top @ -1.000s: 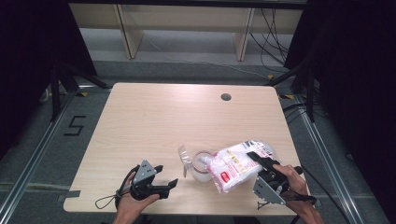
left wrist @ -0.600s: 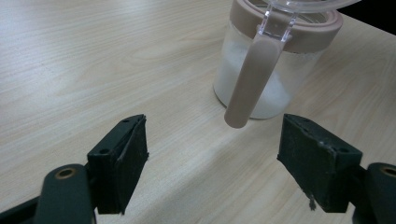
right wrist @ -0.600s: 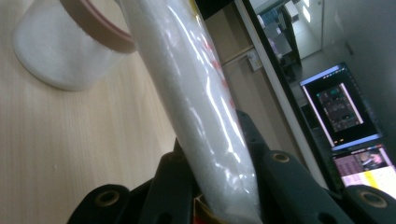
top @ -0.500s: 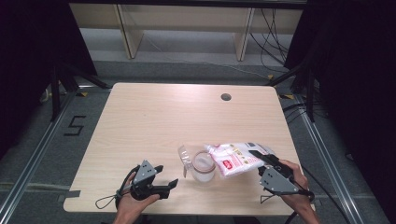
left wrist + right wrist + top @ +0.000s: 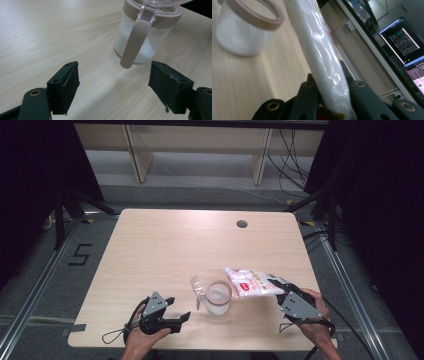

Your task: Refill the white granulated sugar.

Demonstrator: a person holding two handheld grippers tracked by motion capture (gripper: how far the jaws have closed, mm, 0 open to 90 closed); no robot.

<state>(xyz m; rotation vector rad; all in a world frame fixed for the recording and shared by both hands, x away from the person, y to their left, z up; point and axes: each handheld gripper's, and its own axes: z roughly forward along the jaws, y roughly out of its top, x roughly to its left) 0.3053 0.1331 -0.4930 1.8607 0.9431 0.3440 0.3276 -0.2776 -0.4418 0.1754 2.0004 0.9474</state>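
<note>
Spillage threatens: right tool (image 5: pixel 278 288) clamps the bag (image 5: pixel 252 282) over the jar (image 5: pixel 218 296); left tool (image 5: pixel 176 312) gapes idle near the tabletop's (image 5: pixel 165 245) front edge.

this looks like a lab set up for recording. a pale wooden table with a round cable hole (image 5: pixel 242 224) stands on grey carpet between metal floor rails (image 5: pixel 30 295), with black curtains (image 5: pixel 30 170) at both sides. loose black cables (image 5: pixel 290 150) trail past light wooden shelf legs (image 5: pixel 132 150), and lit computer screens (image 5: pixel 402 42) glow off to one side (showing software windows).
</note>
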